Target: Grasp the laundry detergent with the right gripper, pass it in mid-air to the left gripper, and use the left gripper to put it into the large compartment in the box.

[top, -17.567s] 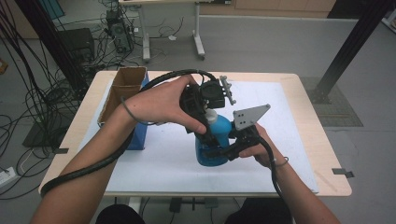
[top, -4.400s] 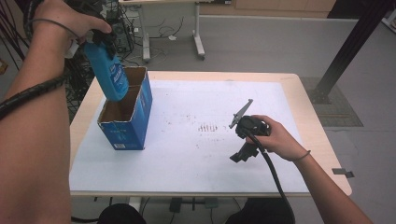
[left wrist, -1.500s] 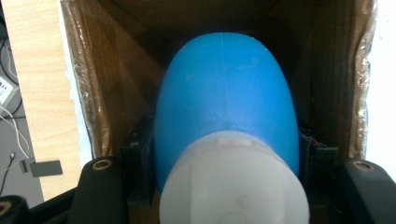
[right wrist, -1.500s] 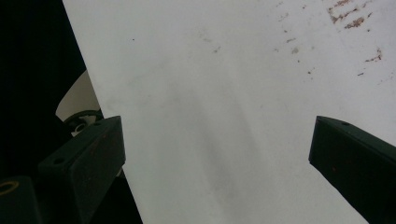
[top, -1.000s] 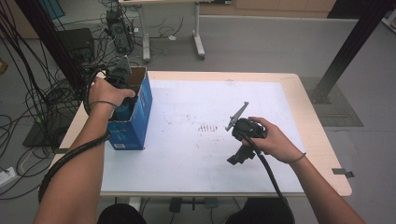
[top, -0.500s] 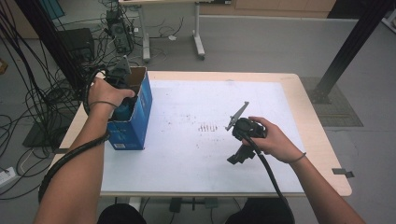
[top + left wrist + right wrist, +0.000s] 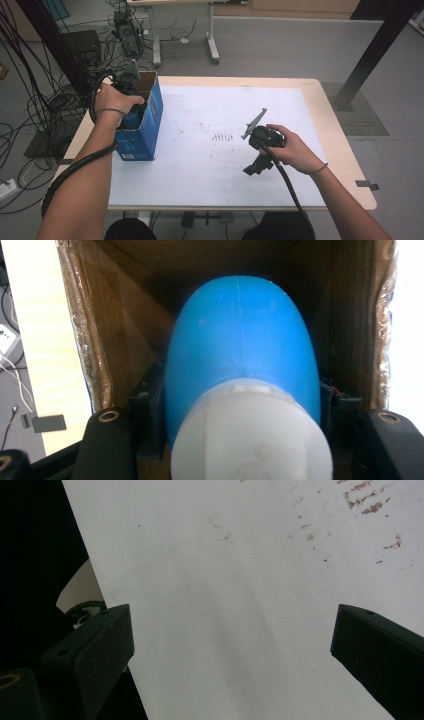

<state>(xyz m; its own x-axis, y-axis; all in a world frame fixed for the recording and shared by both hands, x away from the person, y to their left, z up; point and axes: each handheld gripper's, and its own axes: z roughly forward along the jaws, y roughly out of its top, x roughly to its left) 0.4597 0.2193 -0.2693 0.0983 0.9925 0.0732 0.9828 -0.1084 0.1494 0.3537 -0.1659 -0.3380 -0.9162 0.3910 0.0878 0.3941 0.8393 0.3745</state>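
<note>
Blue plastic, a bottle [image 7: 240, 350] with a white cap [image 7: 250, 440], sits pinched between the jaws of the left gripper [image 7: 242, 410], already lowered into the open cardboard box [image 7: 145, 125] at the table's [image 7: 330, 110] left end. From the left gripper view the brown inner walls stand close on both sides, though I can't quite tell whether the bottle's base has reached the bottom. To do this well, I'd ease it straight down, keep it off the flaps, and loosen the grip only once it rests. The right gripper [image 7: 257, 162] idles over the white sheet [image 7: 240, 605] near some rusty marks [image 7: 222, 136], jaws spread wide and holding nothing, well apart from the box.
</note>
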